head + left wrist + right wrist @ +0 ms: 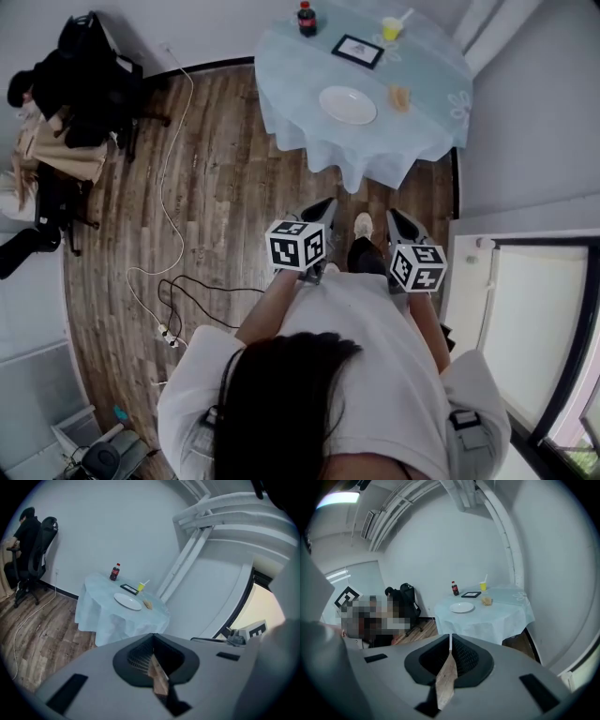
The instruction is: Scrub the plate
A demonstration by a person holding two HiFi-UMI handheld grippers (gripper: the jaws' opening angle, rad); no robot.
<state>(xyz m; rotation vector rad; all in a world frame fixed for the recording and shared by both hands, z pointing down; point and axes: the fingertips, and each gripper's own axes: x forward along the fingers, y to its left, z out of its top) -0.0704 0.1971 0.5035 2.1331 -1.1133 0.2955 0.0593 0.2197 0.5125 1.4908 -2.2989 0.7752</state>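
Note:
A white plate (347, 104) lies empty on a round table with a pale blue cloth (412, 141), far ahead of me across the wooden floor. A tan sponge (399, 97) sits just right of the plate. My left gripper (323, 208) and right gripper (398, 217) are held side by side at waist height, well short of the table, both shut with nothing between the jaws. The left gripper view shows its closed jaws below the distant plate (128, 602) and sponge (148, 604). The right gripper view shows the same plate (461, 607) and sponge (487, 601).
On the table's far side stand a cola bottle (307, 18), a yellow cup (391, 28) and a black frame (357, 51). A person sits in an office chair (84, 75) at the far left. Cables and a power strip (169, 336) lie on the floor. A window (525, 319) is on the right.

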